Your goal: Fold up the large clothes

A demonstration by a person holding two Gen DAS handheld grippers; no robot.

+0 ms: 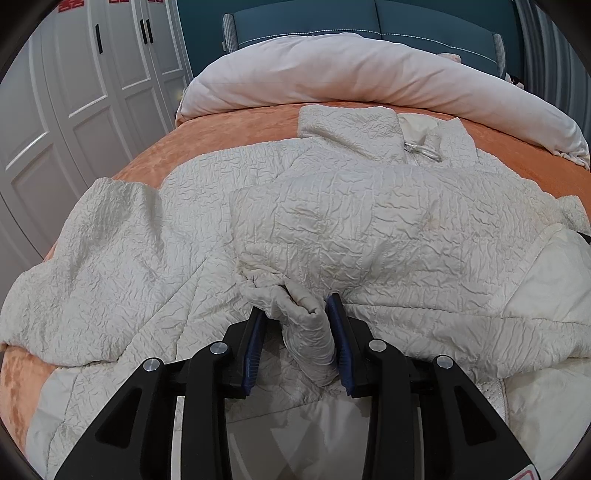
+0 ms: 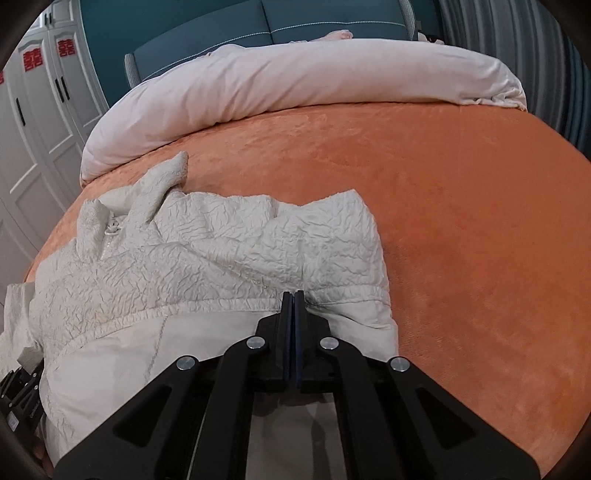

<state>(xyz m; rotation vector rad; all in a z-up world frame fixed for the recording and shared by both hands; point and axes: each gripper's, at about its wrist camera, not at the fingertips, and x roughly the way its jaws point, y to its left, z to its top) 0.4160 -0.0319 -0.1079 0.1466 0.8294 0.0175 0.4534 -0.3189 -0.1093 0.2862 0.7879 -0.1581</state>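
A cream crinkled puffer jacket (image 1: 332, 221) lies spread on the orange bedspread (image 1: 229, 129), collar and zipper at the far side, one sleeve folded across its front. My left gripper (image 1: 297, 306) has its jaws closed around a bunched fold of the jacket's sleeve end, with cloth filling the gap. In the right wrist view the jacket (image 2: 207, 251) lies left of centre. My right gripper (image 2: 293, 295) is shut tight on the jacket's stitched hem edge, its pads pressed together.
A rolled white duvet (image 1: 351, 74) lies across the head of the bed, also in the right wrist view (image 2: 295, 77). White wardrobe doors (image 1: 74, 92) stand to the left. Bare orange bedspread (image 2: 461, 221) stretches right of the jacket. A teal headboard (image 1: 369, 18) stands behind.
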